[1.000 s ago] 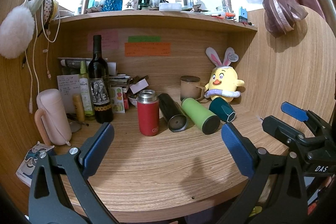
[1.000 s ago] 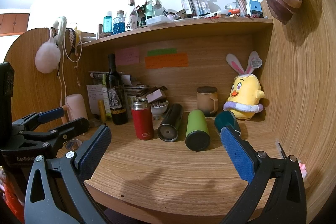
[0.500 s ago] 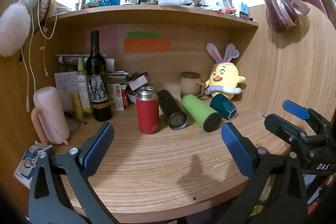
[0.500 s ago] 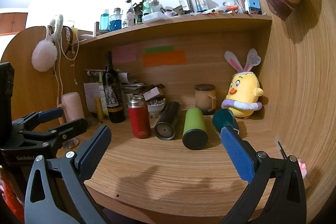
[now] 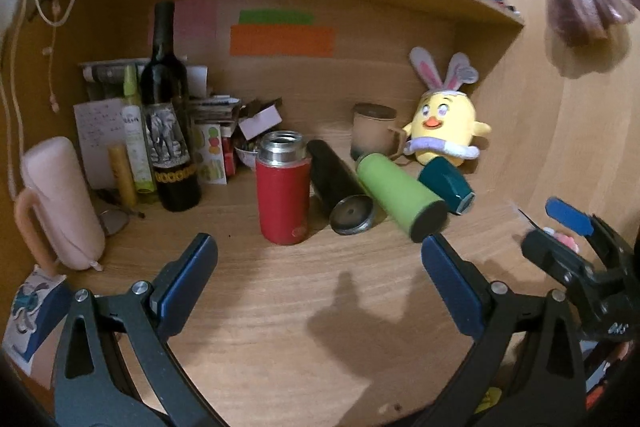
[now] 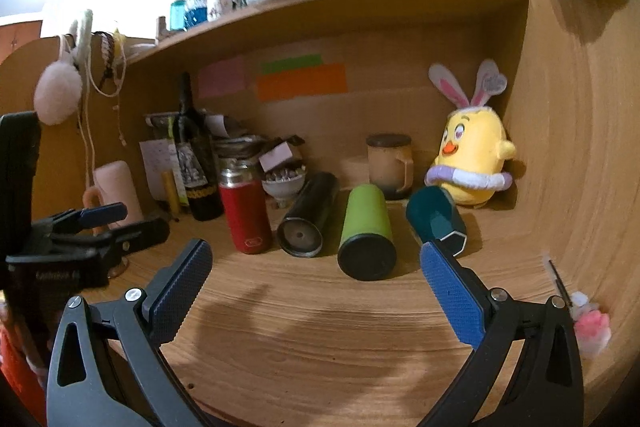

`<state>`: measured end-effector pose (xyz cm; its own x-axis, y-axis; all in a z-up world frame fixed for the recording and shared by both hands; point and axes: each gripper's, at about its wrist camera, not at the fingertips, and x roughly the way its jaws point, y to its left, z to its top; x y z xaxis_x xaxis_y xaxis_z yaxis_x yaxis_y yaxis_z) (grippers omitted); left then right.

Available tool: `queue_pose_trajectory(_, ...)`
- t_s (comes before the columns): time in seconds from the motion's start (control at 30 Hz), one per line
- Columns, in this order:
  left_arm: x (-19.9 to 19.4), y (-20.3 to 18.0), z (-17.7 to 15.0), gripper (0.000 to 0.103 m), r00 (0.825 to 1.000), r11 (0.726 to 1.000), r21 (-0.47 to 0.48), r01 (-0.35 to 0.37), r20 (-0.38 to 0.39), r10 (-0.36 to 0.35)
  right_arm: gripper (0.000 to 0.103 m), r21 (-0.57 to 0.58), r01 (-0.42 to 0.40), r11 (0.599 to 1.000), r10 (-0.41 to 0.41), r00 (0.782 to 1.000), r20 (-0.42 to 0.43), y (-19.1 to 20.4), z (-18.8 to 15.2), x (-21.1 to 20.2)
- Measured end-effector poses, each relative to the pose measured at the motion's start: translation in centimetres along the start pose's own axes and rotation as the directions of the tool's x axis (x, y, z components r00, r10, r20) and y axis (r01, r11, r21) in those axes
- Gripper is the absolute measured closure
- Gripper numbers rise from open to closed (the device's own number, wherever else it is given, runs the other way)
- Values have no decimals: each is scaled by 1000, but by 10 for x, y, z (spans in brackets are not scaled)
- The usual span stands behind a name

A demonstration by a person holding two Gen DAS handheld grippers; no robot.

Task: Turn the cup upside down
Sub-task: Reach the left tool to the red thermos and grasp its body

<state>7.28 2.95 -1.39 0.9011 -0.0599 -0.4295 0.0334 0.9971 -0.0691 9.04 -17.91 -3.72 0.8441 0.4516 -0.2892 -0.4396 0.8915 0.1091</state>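
**Approach stage: no cup gripped yet**

Status: both tools released, nothing between the pads. Left tool (image 5: 320, 259) and right tool (image 6: 316, 275) hover over the bare front of the bench (image 5: 304, 327), well short of the row of vessels.

Task item: which cup is meant can't be told for certain. Only upright one in the row is the red cup (image 5: 283, 193), mouth up, steel rim showing, standing mid-bench just left of the black flask (image 5: 340, 187). Judged the likely target. Green flask (image 5: 400, 197) and teal cup (image 5: 448, 183) lie on their sides to the right; mug (image 5: 372, 131) stands at the back by the chick toy (image 5: 444, 127).

Step in hand (judgement): reach-in, pre-grasp. Flip not begun.

Next move calls for: one tool fwd, jaws either side of the red cup's body, clamp mid-height, lift clear, roll wrist half a turn, set down on rim.

Watch: black flask sits just beside red cup on its right, so little room for a finger there. Bottle (image 5: 168, 119) stands to its left, further off.
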Motion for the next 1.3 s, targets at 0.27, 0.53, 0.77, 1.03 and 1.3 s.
queue_pose_trajectory(0.27, 76, 20, 26, 0, 995, 999, 32, -38, -88, 40, 0, 40, -5, 999, 8, 998, -61, -17, -7, 32)
queue_pose_trajectory(0.53, 152, 42, 37, 16, 975, 999, -38, -16, -223, 7, 0, 59, 1, 998, 5, 994, -109, -29, -13, 50)
queue_pose_trajectory(0.77, 165, 43, 37, 40, 974, 999, -52, -2, -227, -10, 0, 74, -5, 997, 15, 991, -133, -32, -17, 57)
queue_pose_trajectory(1.03, 153, 35, 36, 42, 975, 1000, -1, -5, -223, 4, 0, 74, -17, 997, 28, 989, -143, -28, -21, 54)
queue_pose_trajectory(1.3, 111, 17, 16, 42, 969, 995, 45, 93, -234, -80, 0, 67, -33, 997, 44, 986, -161, -21, -30, 46)
